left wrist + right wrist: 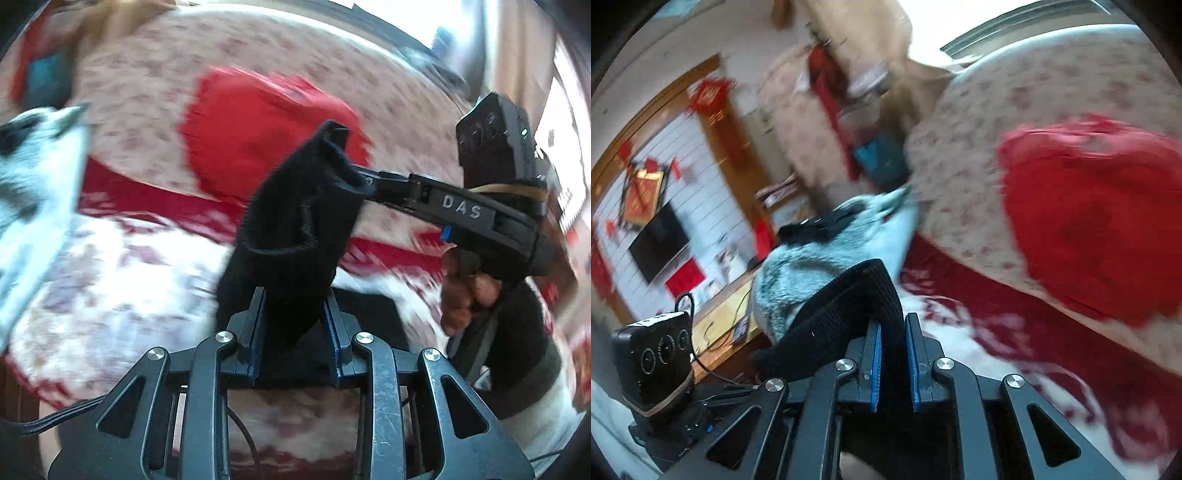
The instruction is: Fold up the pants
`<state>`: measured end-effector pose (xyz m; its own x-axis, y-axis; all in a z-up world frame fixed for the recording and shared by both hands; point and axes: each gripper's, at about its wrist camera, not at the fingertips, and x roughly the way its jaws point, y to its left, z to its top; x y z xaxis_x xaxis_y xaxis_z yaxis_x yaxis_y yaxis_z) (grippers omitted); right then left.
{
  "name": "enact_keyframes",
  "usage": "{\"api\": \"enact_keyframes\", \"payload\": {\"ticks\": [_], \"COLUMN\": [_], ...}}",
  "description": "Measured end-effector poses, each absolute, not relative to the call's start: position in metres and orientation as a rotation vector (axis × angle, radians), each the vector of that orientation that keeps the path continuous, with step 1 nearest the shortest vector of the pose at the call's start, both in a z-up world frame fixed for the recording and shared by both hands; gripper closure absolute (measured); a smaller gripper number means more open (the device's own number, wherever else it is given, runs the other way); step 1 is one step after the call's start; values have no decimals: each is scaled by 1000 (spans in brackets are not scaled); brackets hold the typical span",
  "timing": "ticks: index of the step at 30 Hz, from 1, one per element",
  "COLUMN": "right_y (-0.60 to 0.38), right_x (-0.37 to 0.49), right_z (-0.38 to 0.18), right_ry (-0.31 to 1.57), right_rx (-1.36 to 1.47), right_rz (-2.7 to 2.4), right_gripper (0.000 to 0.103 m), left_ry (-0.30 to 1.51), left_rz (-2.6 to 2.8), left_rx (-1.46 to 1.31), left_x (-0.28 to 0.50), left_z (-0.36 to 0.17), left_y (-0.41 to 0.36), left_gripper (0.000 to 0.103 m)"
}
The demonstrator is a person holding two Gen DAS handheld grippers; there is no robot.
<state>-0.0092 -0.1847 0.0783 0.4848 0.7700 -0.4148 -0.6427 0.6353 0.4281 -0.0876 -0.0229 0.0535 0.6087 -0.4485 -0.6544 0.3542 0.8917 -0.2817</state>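
Observation:
Black pants (295, 225) hang lifted above the bed, their fabric bunched and ribbed at the hem. My left gripper (295, 302) is shut on a thick fold of them at the bottom of the left wrist view. My right gripper (360, 177) comes in from the right in that view, held by a hand (465, 295), and pinches the upper edge of the same cloth. In the right wrist view the right gripper (894, 332) is shut on the ribbed black band of the pants (849, 302), which loops up to the left.
A red cloth (258, 136) (1100, 229) lies on the floral bedcover (147, 74) behind the pants. A grey-white furry garment (820, 258) (33, 166) sits to the left. The left gripper's camera body (653, 365) shows low left. A wall television (659, 242) and wooden cabinet stand far left.

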Motion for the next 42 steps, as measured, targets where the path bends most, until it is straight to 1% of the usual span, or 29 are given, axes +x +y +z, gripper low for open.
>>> {"api": "enact_keyframes", "payload": {"ticks": [2, 5, 7, 9, 10, 12, 13, 14, 16, 17, 18, 21, 24, 25, 26, 27, 28, 29, 31, 35, 37, 40, 42], "right_y": [-226, -281, -303, -319, -326, -342, -349, -356, -365, -365, -360, -341, -316, -308, -299, -291, -287, -285, -290, -302, -308, -310, -310], "right_x": [-28, -45, -51, -52, -54, -60, -64, -67, -70, -72, -70, -72, -67, -65, -63, -62, -61, -60, -62, -76, -76, -68, -67], "right_z": [64, 24, -7, -28, -35, -36, -33, -29, -20, -17, -14, -21, -39, -45, -49, -50, -50, -48, -38, -9, -11, -36, -43], "right_ry": [638, 707, 782, 845, 866, 845, 822, 801, 776, 768, 766, 830, 916, 945, 954, 942, 934, 925, 890, 834, 857, 936, 931], "right_rx": [270, 387, 394, 408, 422, 484, 513, 546, 587, 592, 589, 561, 537, 531, 513, 483, 461, 453, 461, 365, 315, 307, 310], "right_rz": [780, 649, 528, 408, 349, 319, 314, 307, 312, 318, 325, 365, 381, 395, 411, 420, 415, 421, 442, 414, 355, 328, 312], "right_gripper": [93, 93, 93, 93, 92, 81, 67, 62, 60, 57, 56, 55, 55, 58, 69, 73, 87, 91, 93, 94, 94, 93, 92], "left_ry": [839, 922, 977, 1008, 1006, 1003, 996, 990, 962, 949, 936, 908, 932, 948, 955, 960, 962, 964, 959, 944, 951, 983, 975], "left_rz": [-525, -568, -574, -570, -575, -593, -600, -608, -620, -614, -603, -550, -493, -479, -467, -449, -437, -423, -405, -360, -322, -290, -281], "left_rx": [-76, 15, 62, 85, 97, 116, 113, 105, 94, 96, 101, 109, 88, 69, 60, 56, 56, 54, 48, 56, 76, 111, 130], "left_x": [-88, -87, -84, -82, -81, -83, -85, -86, -89, -89, -93, -88, -78, -73, -70, -66, -65, -62, -60, -54, -48, -41, -40], "left_z": [36, 1, -19, -28, -23, -11, -1, 5, 19, 22, 25, 26, 17, 12, 9, 6, 6, 6, 9, 8, -1, -21, -24], "left_y": [-55, -100, -120, -129, -128, -127, -121, -118, -108, -106, -101, -86, -73, -69, -67, -65, -64, -64, -62, -65, -69, -76, -77], "left_gripper": [76, 76, 76, 76, 76, 76, 76, 75, 72, 72, 71, 71, 71, 72, 72, 72, 72, 72, 72, 72, 72, 72, 72]}}
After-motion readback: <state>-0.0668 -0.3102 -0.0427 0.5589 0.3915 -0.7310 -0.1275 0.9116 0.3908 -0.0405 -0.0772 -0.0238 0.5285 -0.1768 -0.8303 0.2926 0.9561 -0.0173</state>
